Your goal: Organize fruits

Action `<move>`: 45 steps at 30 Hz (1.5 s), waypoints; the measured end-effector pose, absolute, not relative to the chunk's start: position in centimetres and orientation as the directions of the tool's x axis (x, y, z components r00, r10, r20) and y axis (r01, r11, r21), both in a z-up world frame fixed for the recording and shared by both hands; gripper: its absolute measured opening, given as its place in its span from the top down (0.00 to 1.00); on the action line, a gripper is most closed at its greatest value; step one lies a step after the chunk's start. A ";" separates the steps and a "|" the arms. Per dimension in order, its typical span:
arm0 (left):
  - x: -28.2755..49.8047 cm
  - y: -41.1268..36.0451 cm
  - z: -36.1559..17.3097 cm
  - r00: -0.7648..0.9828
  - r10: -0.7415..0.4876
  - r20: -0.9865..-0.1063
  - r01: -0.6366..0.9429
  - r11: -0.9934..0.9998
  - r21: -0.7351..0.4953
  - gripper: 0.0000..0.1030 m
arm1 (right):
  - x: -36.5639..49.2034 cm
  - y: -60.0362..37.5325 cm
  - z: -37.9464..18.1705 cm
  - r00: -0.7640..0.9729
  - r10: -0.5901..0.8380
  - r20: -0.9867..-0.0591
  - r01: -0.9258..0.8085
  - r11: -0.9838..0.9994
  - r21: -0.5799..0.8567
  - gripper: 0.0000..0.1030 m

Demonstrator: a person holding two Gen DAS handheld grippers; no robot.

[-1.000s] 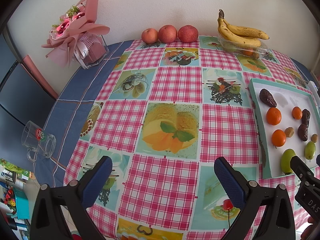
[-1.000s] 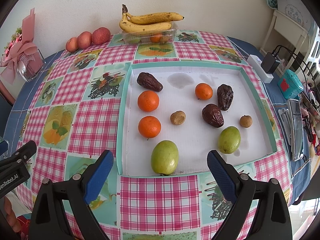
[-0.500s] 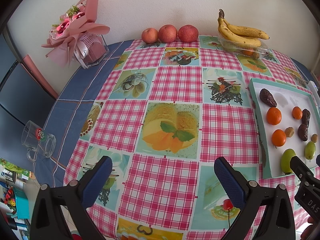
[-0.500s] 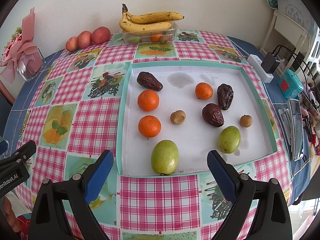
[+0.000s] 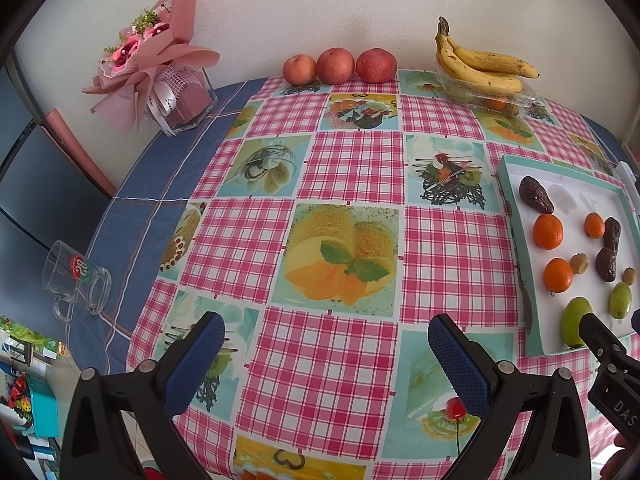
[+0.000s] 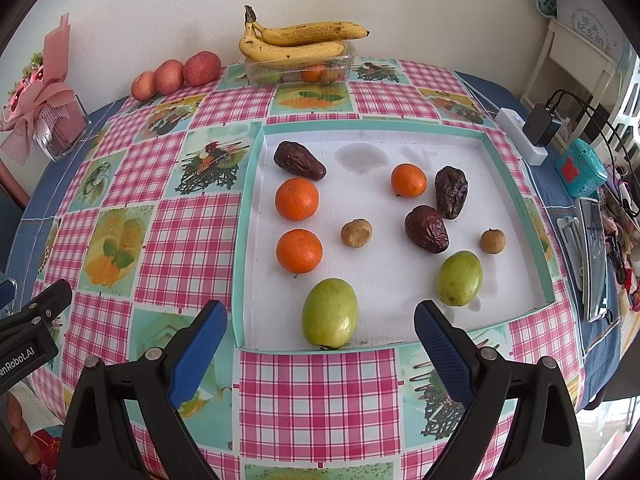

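Observation:
A teal-rimmed white tray (image 6: 516, 204) holds three oranges (image 6: 297, 199), three dark dates (image 6: 426, 229), two small brown longans (image 6: 356, 233) and two green fruits (image 6: 329, 313). My right gripper (image 6: 320, 344) hovers open just before the tray's near edge, the near green fruit between and beyond its fingers. My left gripper (image 5: 326, 364) is open over the checked tablecloth, with the tray (image 5: 510, 200) off to its right. Three red apples (image 5: 338, 66) and a bunch of bananas (image 6: 300, 40) on a clear plastic box (image 6: 298, 70) sit along the back wall.
A pink bouquet in a glass vase (image 5: 160, 76) stands back left. A glass mug (image 5: 78, 280) lies near the table's left edge. To the right of the tray are a power strip with charger (image 6: 528, 132), a teal device (image 6: 580, 168) and a phone (image 6: 594, 256).

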State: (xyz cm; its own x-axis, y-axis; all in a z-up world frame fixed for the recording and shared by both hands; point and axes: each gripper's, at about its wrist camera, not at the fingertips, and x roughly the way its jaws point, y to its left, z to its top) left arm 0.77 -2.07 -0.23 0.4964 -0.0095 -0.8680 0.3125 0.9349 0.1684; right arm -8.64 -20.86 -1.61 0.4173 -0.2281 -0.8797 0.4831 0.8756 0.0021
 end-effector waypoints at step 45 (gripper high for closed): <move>0.8 -1.8 0.2 0.506 0.003 -0.862 0.297 0.938 0.177 0.00 | -8.7 -20.9 -1.8 0.413 -0.226 -0.882 0.481 0.876 0.001 0.08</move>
State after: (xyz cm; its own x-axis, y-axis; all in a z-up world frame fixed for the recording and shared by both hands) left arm 0.82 -1.75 0.17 0.5061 0.0029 -0.8624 0.2969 0.9383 0.1774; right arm -8.71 -20.93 -1.76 0.4132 -0.2264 -0.8820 0.4815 0.8765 0.0006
